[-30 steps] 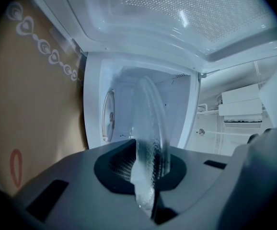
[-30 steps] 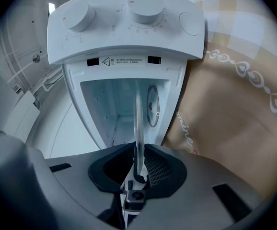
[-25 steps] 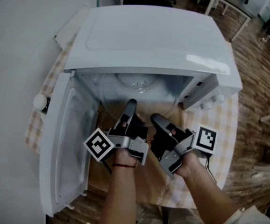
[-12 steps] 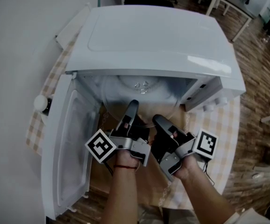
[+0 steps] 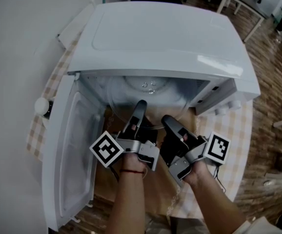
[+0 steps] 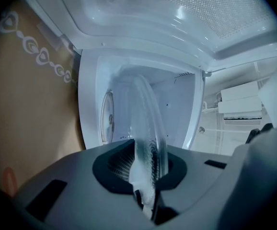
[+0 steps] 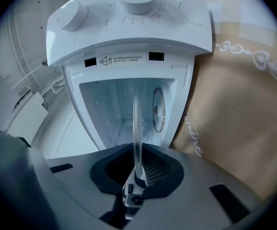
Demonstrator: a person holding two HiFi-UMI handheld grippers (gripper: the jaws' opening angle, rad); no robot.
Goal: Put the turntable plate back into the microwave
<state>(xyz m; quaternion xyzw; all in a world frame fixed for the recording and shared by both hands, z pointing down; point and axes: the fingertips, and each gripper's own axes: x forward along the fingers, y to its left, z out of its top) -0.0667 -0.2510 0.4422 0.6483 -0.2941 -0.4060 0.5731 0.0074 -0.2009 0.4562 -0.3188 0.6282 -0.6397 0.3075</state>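
Left gripper (image 5: 140, 105) and right gripper (image 5: 166, 120) clamped the turntable plate (image 5: 148, 89) by its rim, partway inside the microwave (image 5: 155, 38). Next, we judged, it needed lowering level onto the hub (image 6: 108, 117).

White microwave (image 5: 155, 38), clear turntable plate (image 5: 146, 88), beige-checked desk cloth (image 5: 239, 130), black-and-white markers (image 5: 106, 149) on our left gripper (image 5: 140, 107) and right gripper (image 5: 167, 122).

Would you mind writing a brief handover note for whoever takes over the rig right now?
Left gripper: shut on the near rim of the turntable plate.
Right gripper: shut on the same rim, beside the left.
Plate: reaching into the open microwave, door swung out to the left.
Done: plate brought into the cavity.
Left: seat it, release both grippers, withdraw.
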